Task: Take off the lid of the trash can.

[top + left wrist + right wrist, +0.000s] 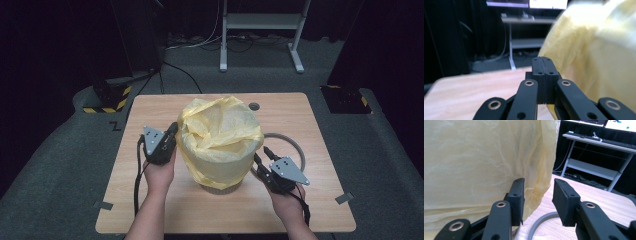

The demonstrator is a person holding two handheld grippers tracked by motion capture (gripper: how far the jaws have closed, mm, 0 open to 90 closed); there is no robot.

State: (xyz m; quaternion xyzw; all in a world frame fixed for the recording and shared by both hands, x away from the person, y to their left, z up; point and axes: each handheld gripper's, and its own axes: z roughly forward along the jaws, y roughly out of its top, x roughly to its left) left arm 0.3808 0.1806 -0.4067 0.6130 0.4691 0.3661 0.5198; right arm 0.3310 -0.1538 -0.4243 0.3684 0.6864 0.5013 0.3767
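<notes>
The left hand-held gripper [541, 75] is seen with its jaws pressed together on nothing, the yellow bag [220, 140] just beside it. The right hand-held gripper [537, 200] is held parted, the bag's edge between its jaws, a grey ring [541, 222] below on the bench [150, 200].

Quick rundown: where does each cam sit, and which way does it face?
High view: above the person's side, looking forward and down at the table; forearms, left tool, right tool flank the yellow bag.
Left gripper view: rides the left tool, its jaws shut, empty; bag at right.
Right gripper view: rides the right tool, its jaws apart beside the bag, grey ring below.
All share the bag and table.
</notes>
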